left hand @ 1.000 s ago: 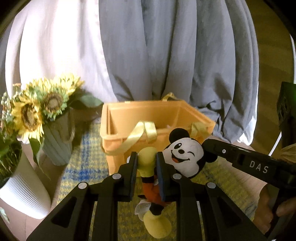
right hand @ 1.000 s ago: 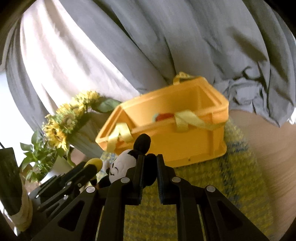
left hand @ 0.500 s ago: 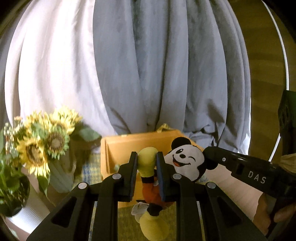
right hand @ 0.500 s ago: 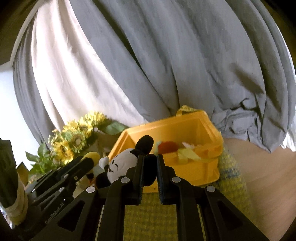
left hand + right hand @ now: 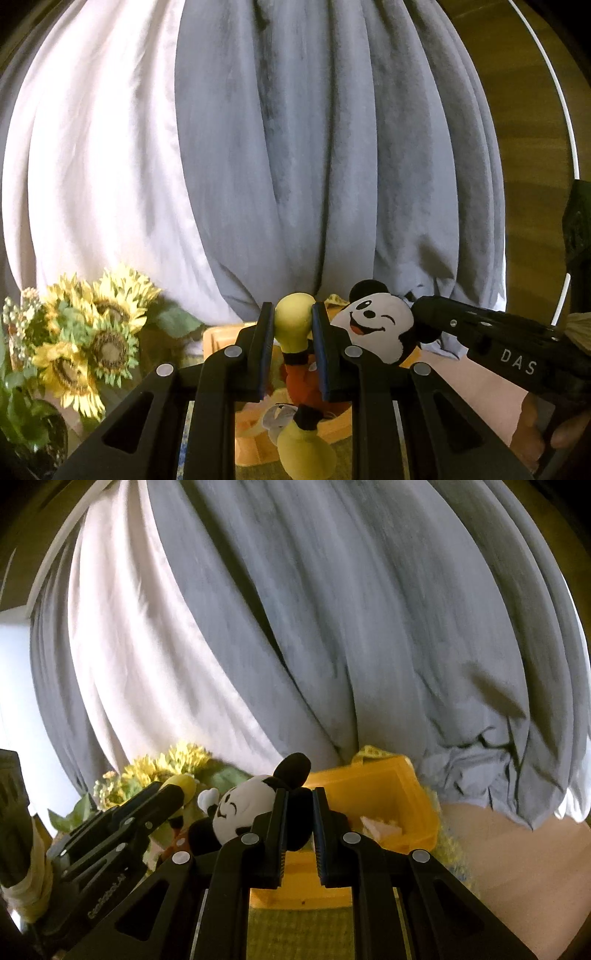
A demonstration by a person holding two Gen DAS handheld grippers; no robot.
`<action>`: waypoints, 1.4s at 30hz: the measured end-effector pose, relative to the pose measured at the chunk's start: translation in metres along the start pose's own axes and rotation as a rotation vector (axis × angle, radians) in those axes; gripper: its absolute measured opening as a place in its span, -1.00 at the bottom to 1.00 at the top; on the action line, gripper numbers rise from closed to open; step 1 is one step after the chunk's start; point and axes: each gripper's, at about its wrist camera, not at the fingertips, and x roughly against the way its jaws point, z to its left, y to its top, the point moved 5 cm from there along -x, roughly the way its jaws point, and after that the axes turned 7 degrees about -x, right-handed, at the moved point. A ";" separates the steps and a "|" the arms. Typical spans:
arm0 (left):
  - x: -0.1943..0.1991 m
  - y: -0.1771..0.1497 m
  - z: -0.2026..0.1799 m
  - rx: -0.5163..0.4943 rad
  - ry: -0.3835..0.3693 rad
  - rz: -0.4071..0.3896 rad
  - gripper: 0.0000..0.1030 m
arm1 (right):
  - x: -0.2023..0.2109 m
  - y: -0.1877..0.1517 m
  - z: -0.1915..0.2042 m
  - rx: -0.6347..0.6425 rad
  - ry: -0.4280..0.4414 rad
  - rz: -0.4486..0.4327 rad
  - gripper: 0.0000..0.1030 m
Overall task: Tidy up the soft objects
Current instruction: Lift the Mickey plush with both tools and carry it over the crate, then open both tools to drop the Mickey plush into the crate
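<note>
Left wrist view: the mouse toy (image 5: 373, 328) is held up in the air by both grippers, in front of the grey and white curtain (image 5: 295, 166). One yellow shoe (image 5: 293, 323) is pinched tight by the left gripper (image 5: 293, 325). A black ear (image 5: 297, 823) is squeezed by the right gripper (image 5: 298, 823). The yellow basket (image 5: 417, 823) is seen just behind and below the toy, on a yellow-green mat (image 5: 295, 938). Sunflowers (image 5: 92, 339) are seen on the left.
</note>
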 end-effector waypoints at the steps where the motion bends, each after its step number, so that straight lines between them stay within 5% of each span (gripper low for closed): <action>1: -0.003 0.002 0.002 -0.003 0.004 -0.003 -0.60 | -0.003 0.003 0.000 0.002 -0.002 -0.004 -0.73; 15: -0.074 0.010 0.019 -0.047 -0.008 0.065 -0.60 | -0.055 0.020 -0.009 0.031 -0.055 0.023 -0.73; 34: -0.171 -0.033 0.017 -0.102 -0.041 0.240 -0.59 | -0.141 0.001 -0.061 -0.001 -0.143 0.161 -0.73; 38: -0.184 -0.043 0.017 -0.100 -0.043 0.279 -0.53 | -0.153 -0.006 -0.070 -0.010 -0.154 0.193 -0.73; 42: -0.190 -0.050 0.020 -0.084 -0.028 0.307 -0.13 | -0.162 -0.013 -0.077 -0.018 -0.168 0.233 -0.65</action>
